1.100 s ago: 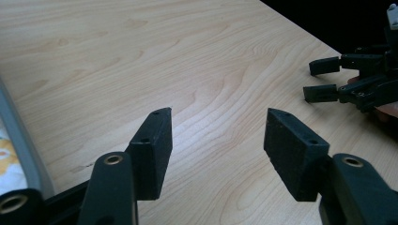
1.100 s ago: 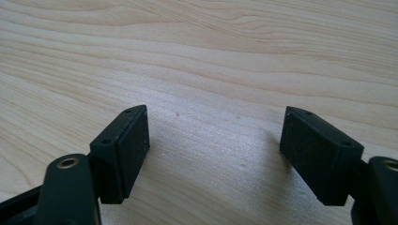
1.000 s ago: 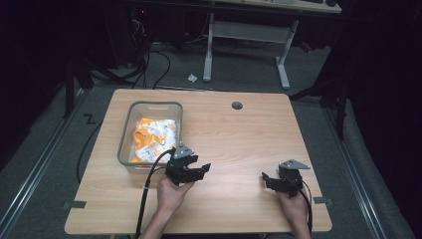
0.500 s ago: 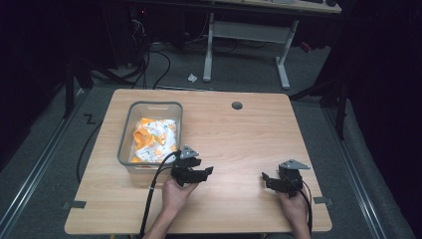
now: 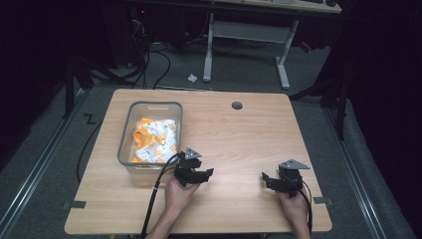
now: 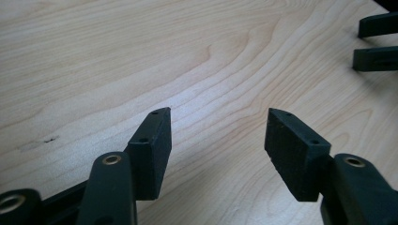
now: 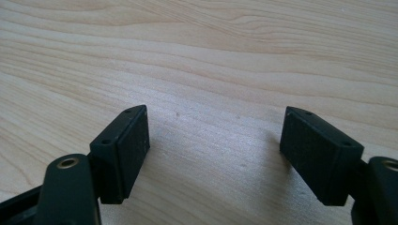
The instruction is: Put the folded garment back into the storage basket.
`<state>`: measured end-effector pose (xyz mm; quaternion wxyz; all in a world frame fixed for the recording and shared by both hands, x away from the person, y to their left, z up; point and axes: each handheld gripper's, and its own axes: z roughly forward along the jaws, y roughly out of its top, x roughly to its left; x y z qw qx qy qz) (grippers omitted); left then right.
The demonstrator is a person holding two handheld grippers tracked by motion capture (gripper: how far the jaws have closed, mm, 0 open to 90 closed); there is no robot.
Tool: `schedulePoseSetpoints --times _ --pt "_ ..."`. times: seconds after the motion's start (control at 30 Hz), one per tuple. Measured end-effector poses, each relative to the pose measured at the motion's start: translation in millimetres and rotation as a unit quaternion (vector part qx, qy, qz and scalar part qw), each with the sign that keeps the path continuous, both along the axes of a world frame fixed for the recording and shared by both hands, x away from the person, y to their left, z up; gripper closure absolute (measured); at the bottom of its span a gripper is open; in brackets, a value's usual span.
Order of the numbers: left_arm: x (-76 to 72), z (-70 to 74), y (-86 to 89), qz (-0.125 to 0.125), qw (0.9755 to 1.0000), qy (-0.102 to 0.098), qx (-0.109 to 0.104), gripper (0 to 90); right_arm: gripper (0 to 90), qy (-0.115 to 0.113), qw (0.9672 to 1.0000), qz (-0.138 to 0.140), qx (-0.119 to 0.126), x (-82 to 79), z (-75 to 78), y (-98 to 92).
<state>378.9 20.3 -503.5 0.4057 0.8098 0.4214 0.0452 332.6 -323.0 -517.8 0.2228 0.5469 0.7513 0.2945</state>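
The left claw (image 5: 204, 175) has come down and drawn back from the near end of the clear bin (image 5: 125, 149). A second ago it stood at the bin's near wall; now it rests low over bare wood near the table (image 5: 239, 139)'s front edge, just to the right of the bin's near right corner. The right claw (image 5: 268, 180) has not shifted and sits toward the front right corner of the table.

The orange and white packets (image 5: 154, 141) all lie heaped inside the bin, which stands on the left half of the table, and nothing lies loose on the wood. That reads, as a judgement, like a pause between picks or the end of the work, with both hands parked clear of the bin.

In the left gripper view the left claw stands well open, its two pads (image 6: 151, 152) apart with only wood grain between them. It holds nothing and touches no packet. The right claw's jaws show at that view's upper right edge, well apart from it. In the right gripper view the right claw (image 7: 213, 117) is open wide too, its pads (image 7: 124, 150) empty over bare table. Any further pick would call for the left claw to travel back over the bin's rim.
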Motion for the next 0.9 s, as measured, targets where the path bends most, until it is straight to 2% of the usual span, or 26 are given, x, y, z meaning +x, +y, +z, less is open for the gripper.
schedulePoseSetpoints --times 0.2,0.33,0.5,0.6,0.63,0.8,0.87,0.9 --pt "2.1 -9.6 -4.7 0.001 0.9998 0.000 0.020 41.6 24.4 0.000 1.0000 0.000 0.000 0.0 0.0 0.0" --pt "3.2 -13.0 -6.9 0.001 0.9997 -0.001 0.026 41.6 24.4 0.000 1.0000 0.000 0.000 0.0 0.0 0.0" --pt "3.3 -14.8 -8.8 0.003 0.9996 -0.012 0.027 41.4 24.4 0.000 1.0000 0.000 0.000 0.0 0.0 0.0" --pt "2.1 -16.3 -11.1 0.002 0.9986 -0.031 0.042 41.0 24.4 0.000 1.0000 0.000 0.000 0.0 0.0 0.0" --pt "2.1 -16.3 -11.1 0.002 0.9986 -0.031 0.042 40.7 24.4 0.000 1.0000 0.000 0.000 0.0 0.0 0.0" --pt "-3.4 -21.0 -16.4 -0.004 0.9949 -0.075 0.067 38.0 24.4 0.000 1.0000 0.000 0.000 -0.1 0.0 0.0" --pt "-5.1 -21.0 -18.8 -0.006 0.9936 -0.081 0.079 37.1 24.4 0.000 1.0000 0.000 0.000 -0.1 0.0 0.0" --pt "-5.5 -21.0 -19.1 -0.004 0.9937 -0.081 0.078 36.3 24.4 0.000 1.0000 0.000 0.000 -0.1 0.0 0.0"
